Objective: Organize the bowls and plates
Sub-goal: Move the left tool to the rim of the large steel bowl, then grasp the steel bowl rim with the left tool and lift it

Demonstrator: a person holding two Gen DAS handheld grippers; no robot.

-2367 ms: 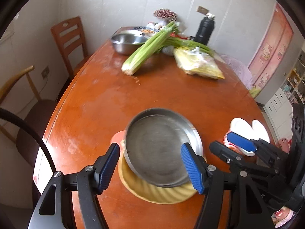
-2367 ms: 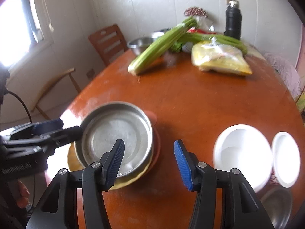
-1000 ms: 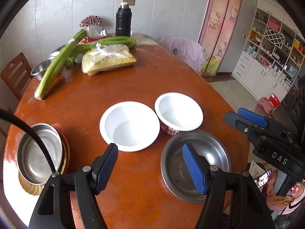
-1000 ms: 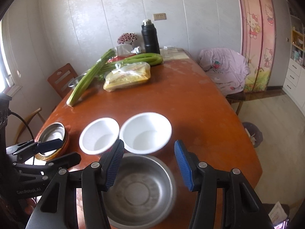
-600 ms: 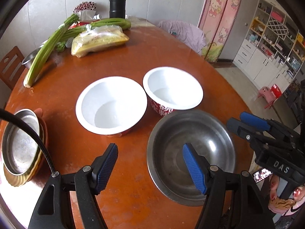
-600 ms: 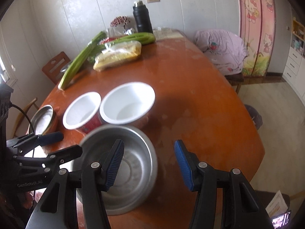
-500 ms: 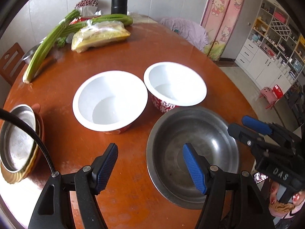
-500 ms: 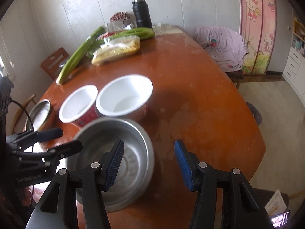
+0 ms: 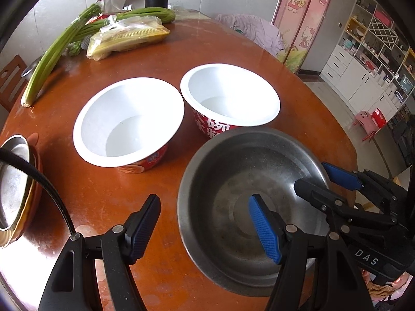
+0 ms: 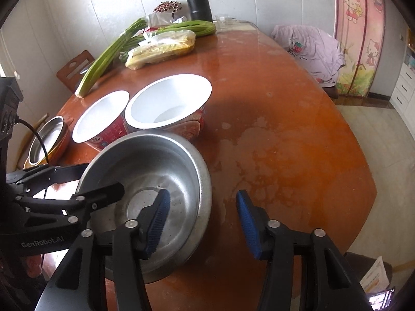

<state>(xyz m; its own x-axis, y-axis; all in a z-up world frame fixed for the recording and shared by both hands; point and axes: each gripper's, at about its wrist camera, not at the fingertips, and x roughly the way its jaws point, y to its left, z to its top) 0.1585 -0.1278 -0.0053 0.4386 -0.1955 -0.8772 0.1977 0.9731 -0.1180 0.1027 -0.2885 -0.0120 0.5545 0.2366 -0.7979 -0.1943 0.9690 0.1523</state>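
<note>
Table (image 10: 285, 119): orange-brown, filling the frame. Steel bowl (image 10: 160, 181): lower centre, upright, mouth upward, round, no long axis. Two white bowls (image 9: 129, 119) (image 9: 230, 93): side by side above it. Left gripper (image 9: 205, 228) and right gripper (image 10: 202, 217): fingers unclenched, each astride the steel rim, the right's lately narrowing.

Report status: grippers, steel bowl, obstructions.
Left gripper open, straddling steel bowl rim. Right gripper open, jaws just been closing, opposite rim between them, no grip yet. Nearest white bowl crowds the far rim.
</note>
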